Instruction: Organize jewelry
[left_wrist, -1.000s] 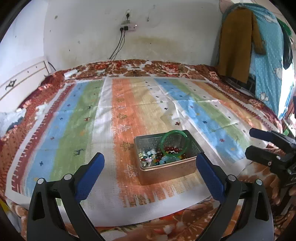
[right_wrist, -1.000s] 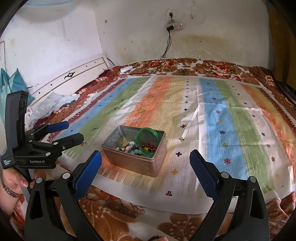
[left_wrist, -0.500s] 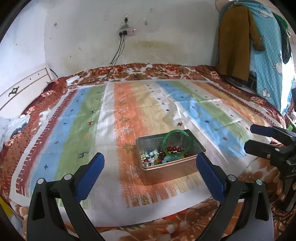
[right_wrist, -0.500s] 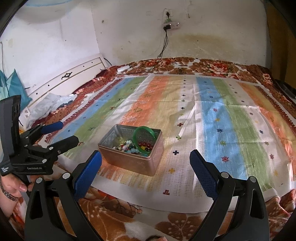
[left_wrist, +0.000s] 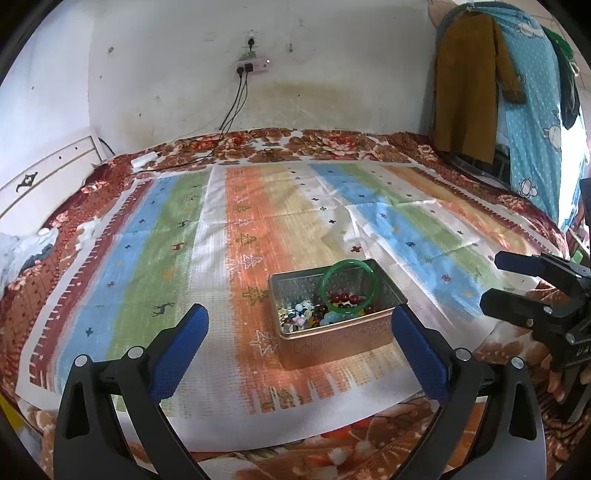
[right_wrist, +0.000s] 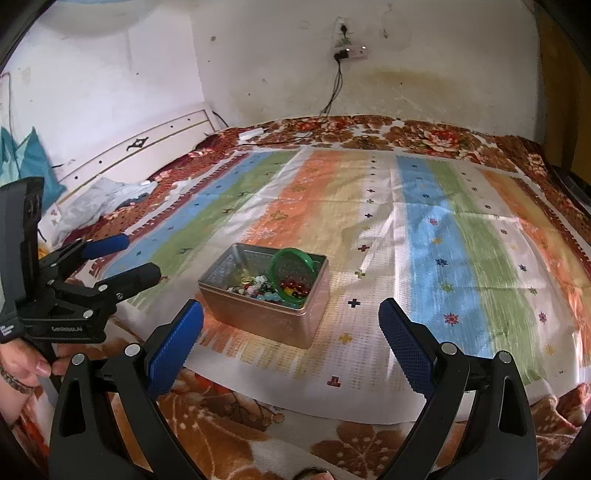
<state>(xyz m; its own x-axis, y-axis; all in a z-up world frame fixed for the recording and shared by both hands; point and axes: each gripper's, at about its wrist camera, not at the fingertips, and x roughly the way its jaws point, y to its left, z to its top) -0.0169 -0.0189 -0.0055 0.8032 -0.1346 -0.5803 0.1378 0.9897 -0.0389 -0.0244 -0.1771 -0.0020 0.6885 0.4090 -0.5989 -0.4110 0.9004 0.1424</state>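
Observation:
An open metal tin (left_wrist: 334, 343) stands on the striped mat (left_wrist: 221, 236) near its front edge. In it a green bangle (left_wrist: 349, 284) leans upright over dark red beads (left_wrist: 345, 298) and a pile of small coloured stones (left_wrist: 301, 317). The tin also shows in the right wrist view (right_wrist: 266, 315), with the bangle (right_wrist: 291, 269). My left gripper (left_wrist: 297, 347) is open and empty, just short of the tin. My right gripper (right_wrist: 291, 336) is open and empty, also short of the tin. Each gripper shows in the other's view, the right one (left_wrist: 517, 280) and the left one (right_wrist: 122, 258).
The mat lies on a floral bedspread (left_wrist: 332, 142). A headboard (right_wrist: 147, 147) and crumpled cloth (right_wrist: 99, 195) are at the left. A wall socket with cables (left_wrist: 251, 66) is at the back. Clothes (left_wrist: 465, 88) hang at the right.
Both grippers have shifted slightly, so the tin sits a little differently in each view. Both stay open and nothing has been picked up.

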